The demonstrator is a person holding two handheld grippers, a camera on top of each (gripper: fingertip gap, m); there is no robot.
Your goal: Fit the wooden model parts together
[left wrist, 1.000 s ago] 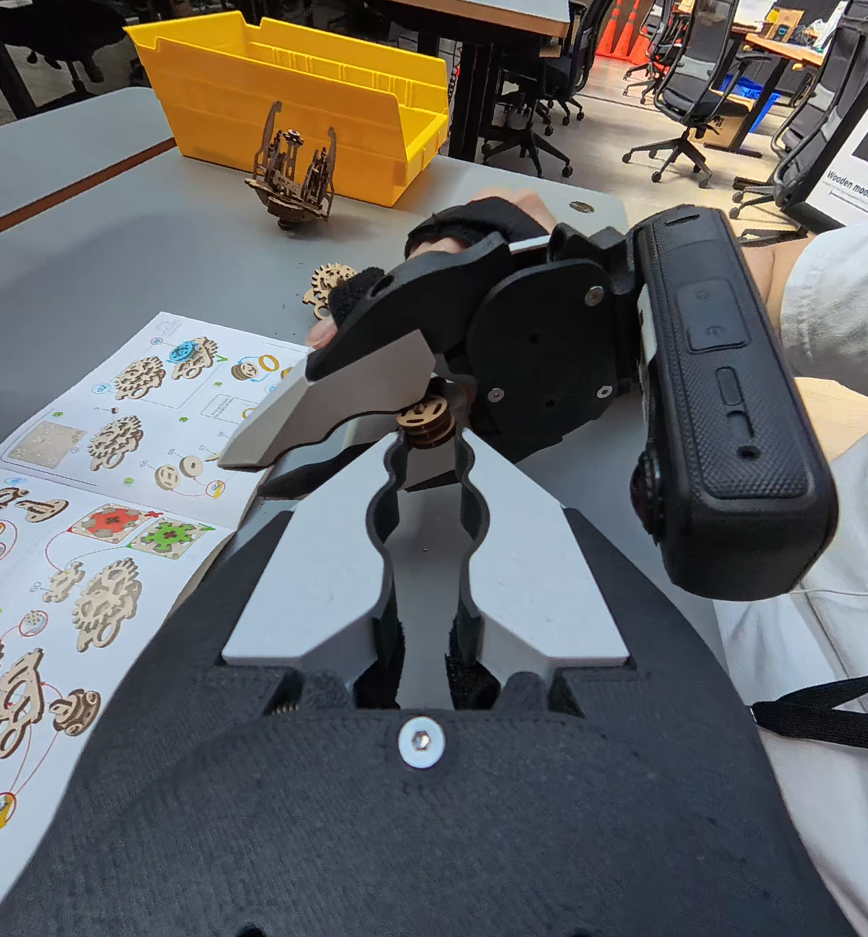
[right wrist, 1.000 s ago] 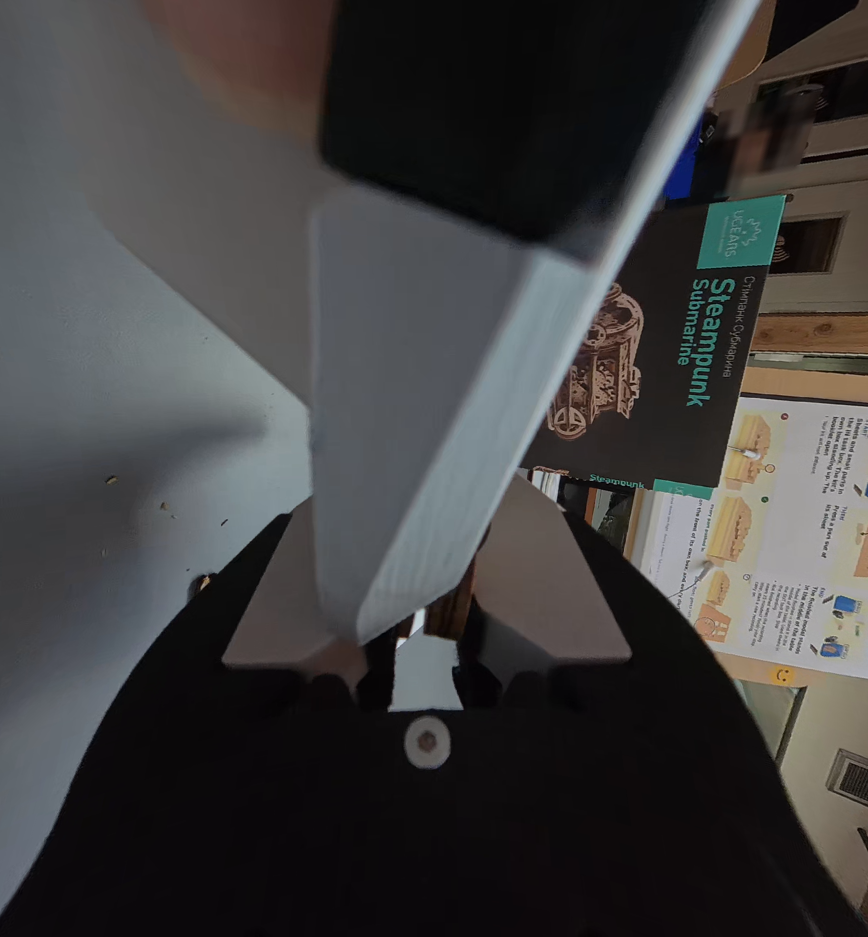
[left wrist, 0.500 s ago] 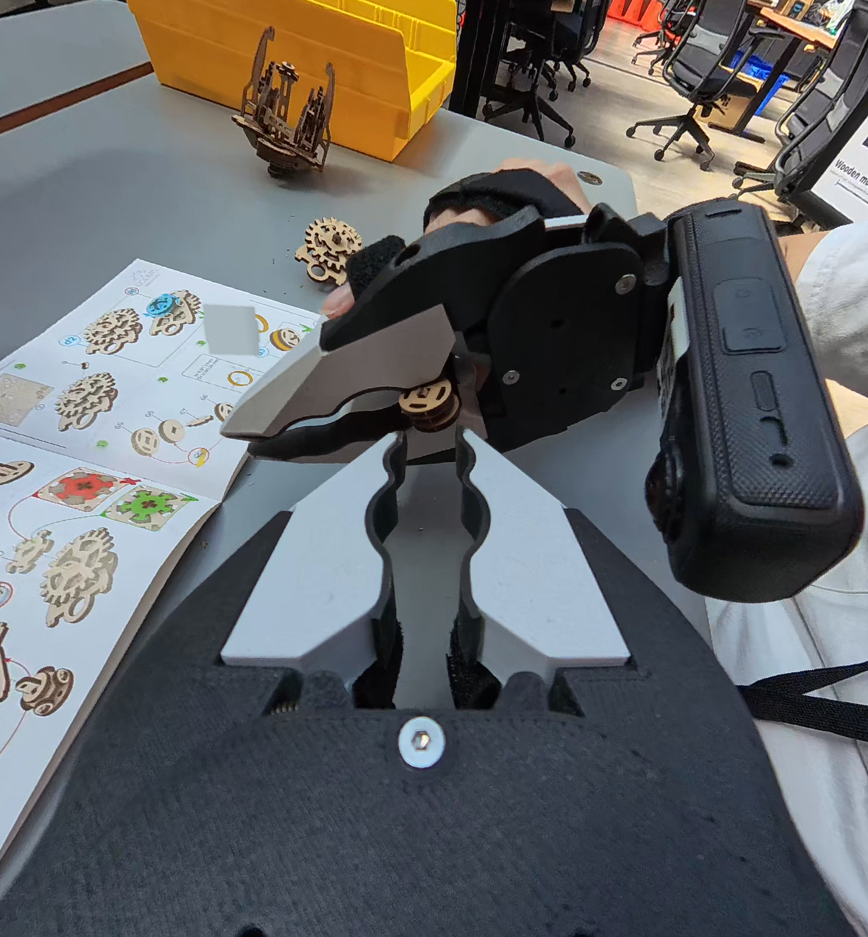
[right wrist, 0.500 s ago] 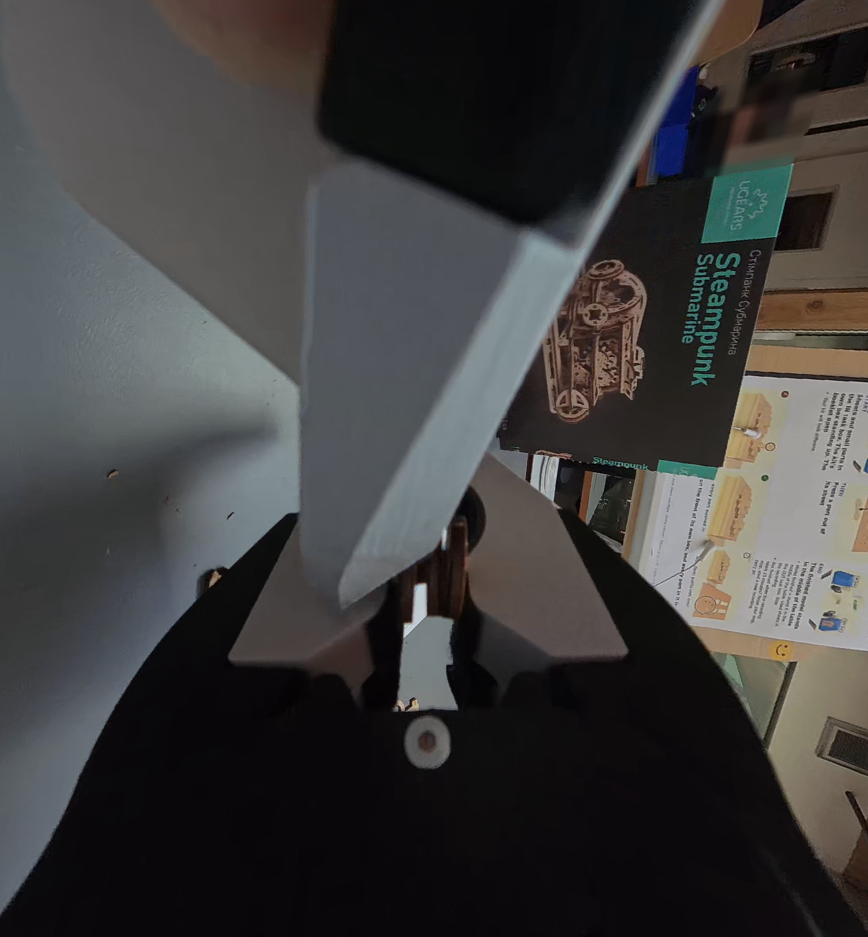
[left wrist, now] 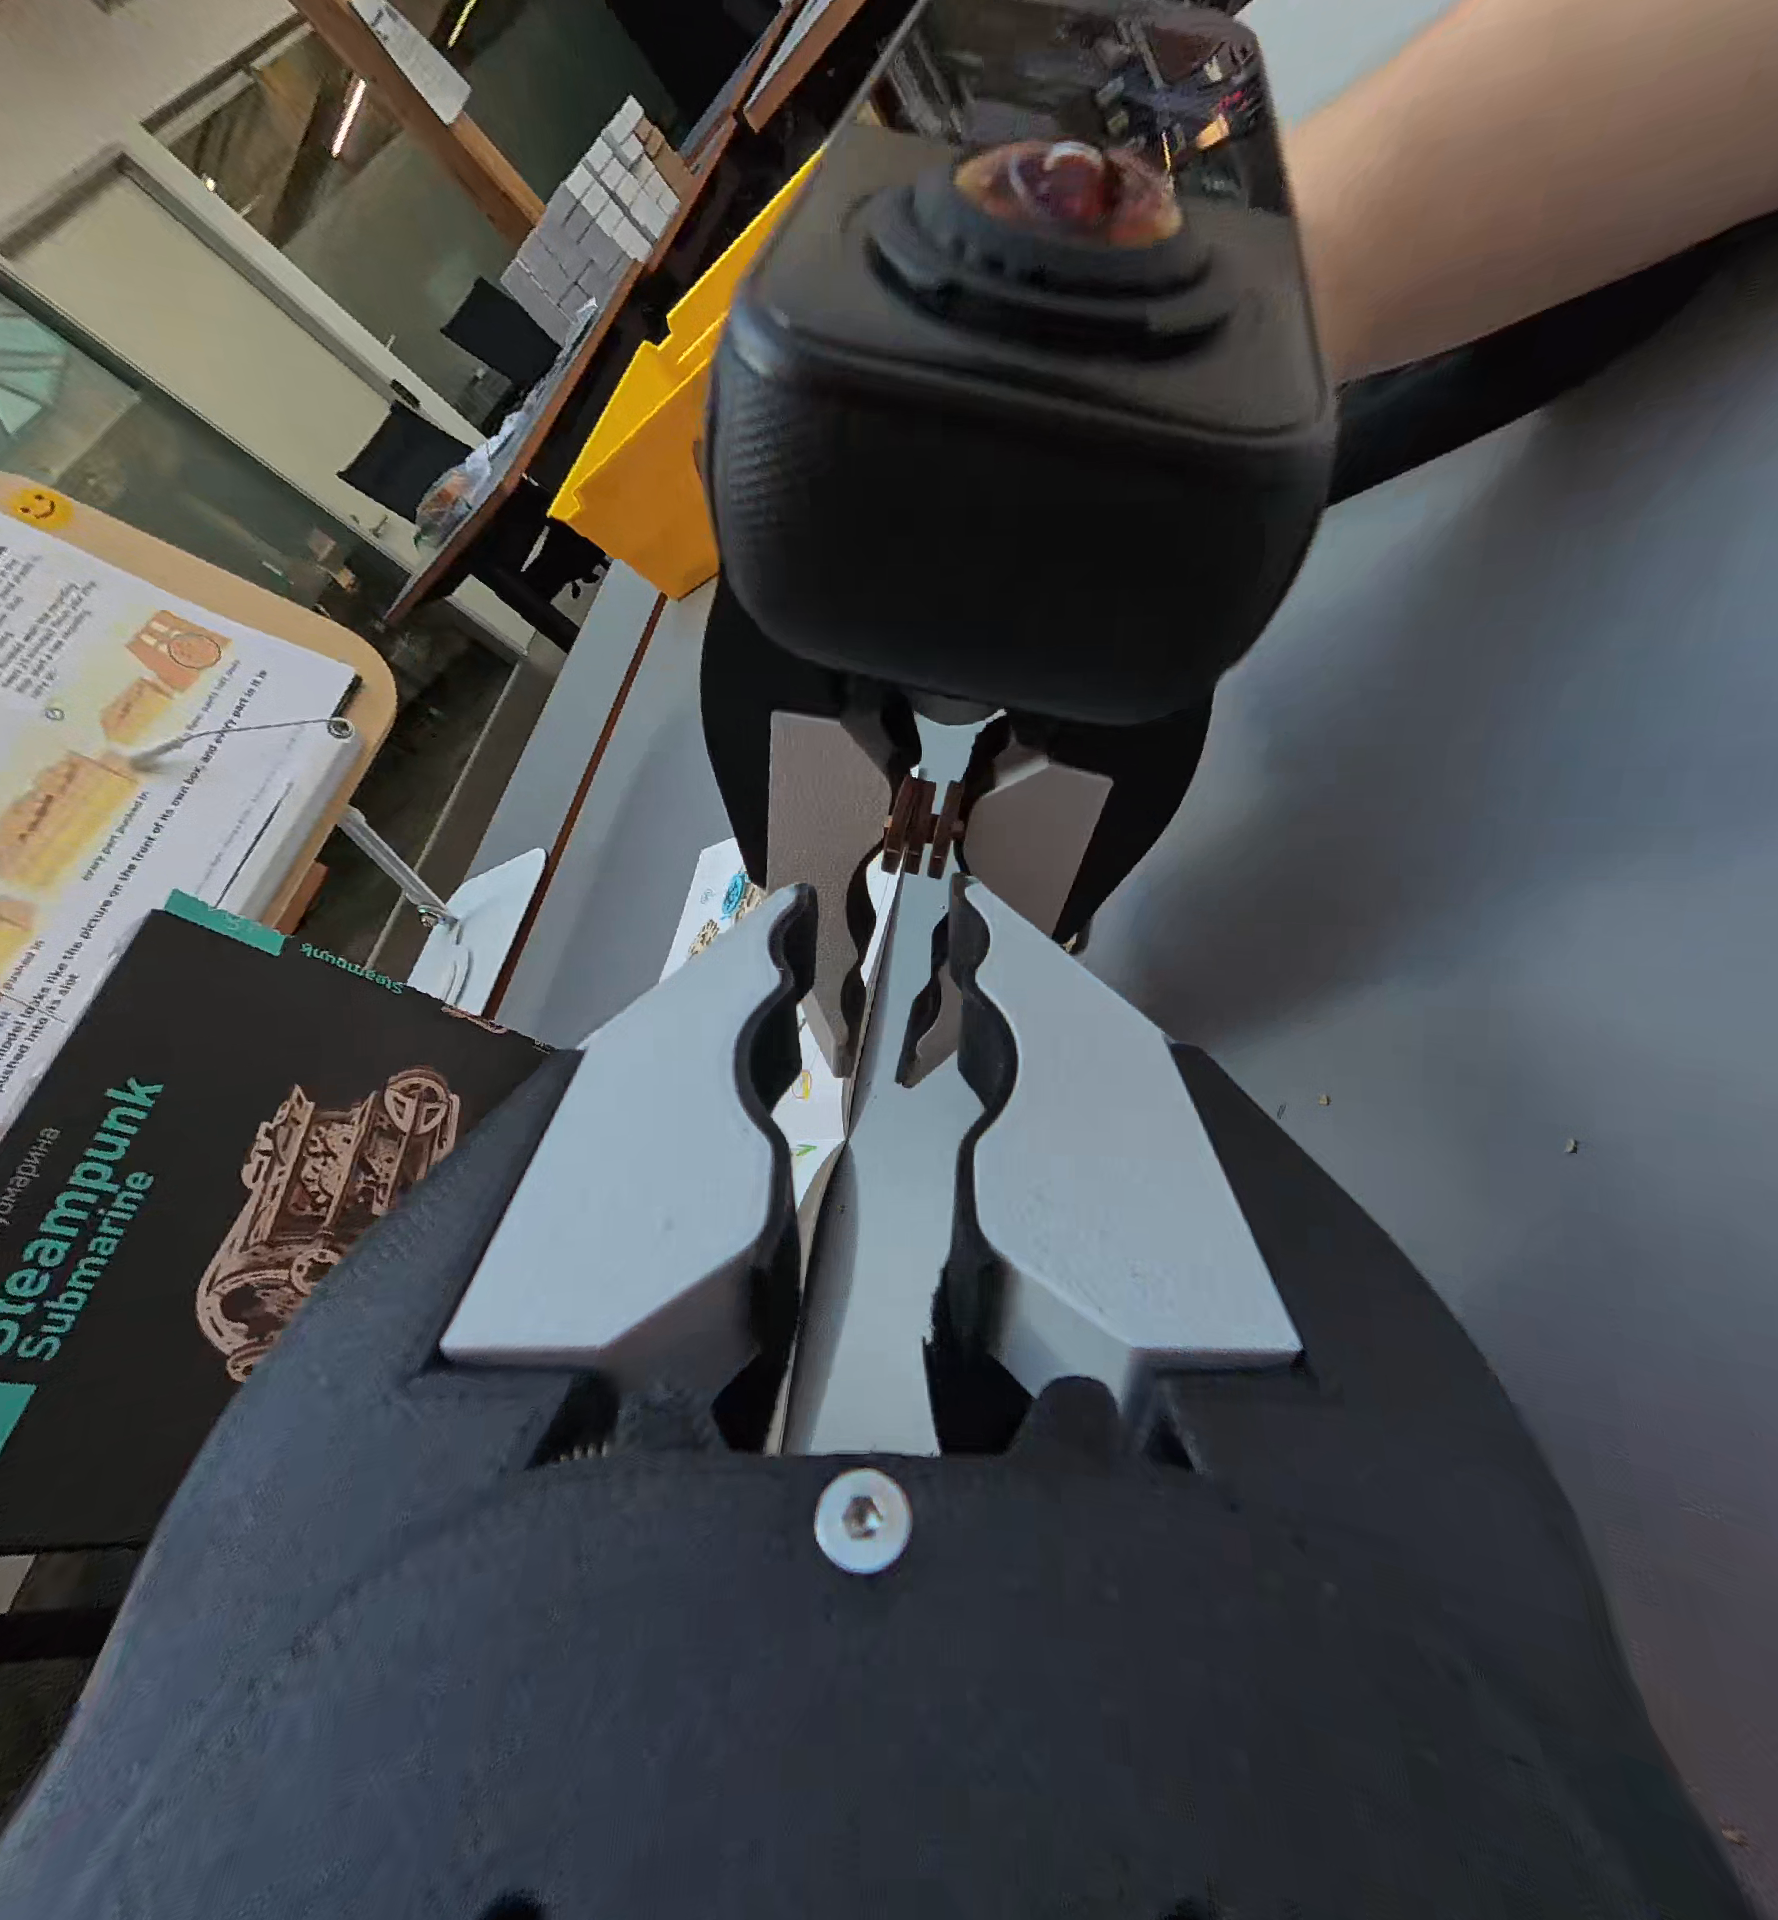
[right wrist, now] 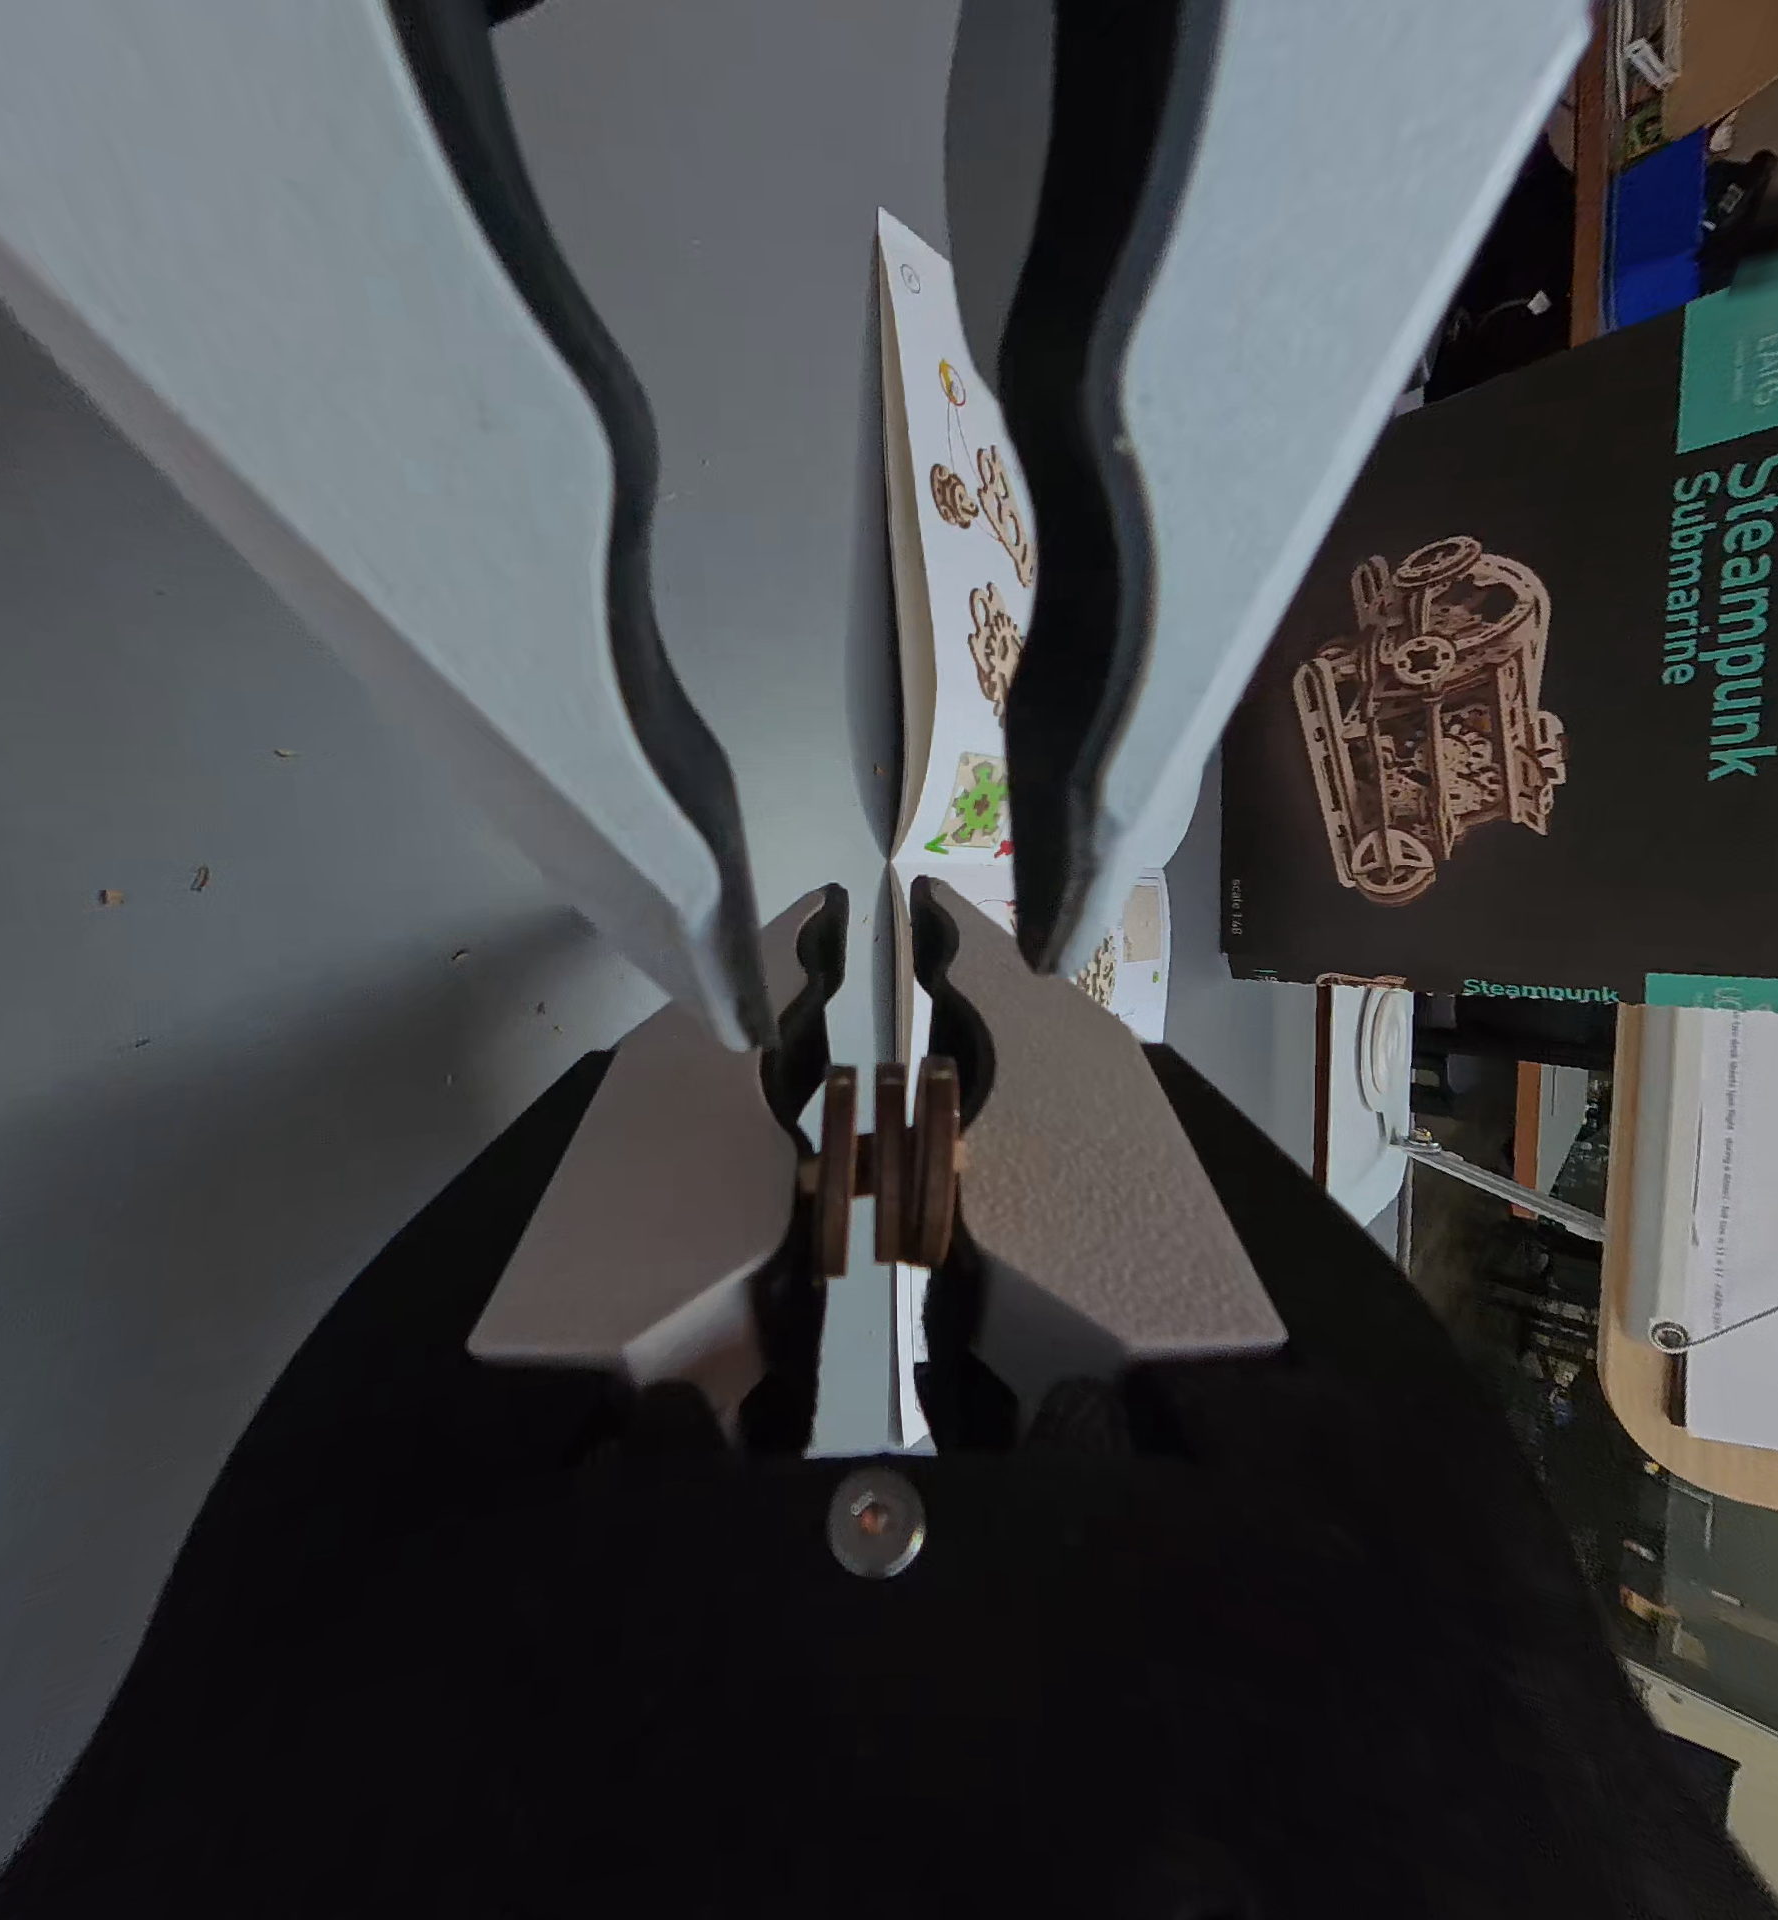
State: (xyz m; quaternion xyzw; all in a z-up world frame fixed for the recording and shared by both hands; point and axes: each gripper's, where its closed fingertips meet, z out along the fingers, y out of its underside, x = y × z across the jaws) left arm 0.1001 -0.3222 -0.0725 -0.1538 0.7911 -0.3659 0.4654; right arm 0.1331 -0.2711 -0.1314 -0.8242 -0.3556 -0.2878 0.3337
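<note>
Part: small wooden spool (right wrist: 890, 1169), three stacked brown discs on a shared hub.
Pose: discs on edge.
Place: clamped between right gripper (right wrist: 880, 914) fingers, 6 o'clock of their tips.

Printed lettering in teal and pale type is borne by the black model-kit box (left wrist: 137, 1174) beside a picture of a wooden model; its wording is not reproduced. Lines of black print are carried by the white instruction sheet on the wooden board (left wrist: 85, 748). Only coloured diagrams and small circled marks are shown on the open instruction booklet (right wrist: 952, 582).
</note>
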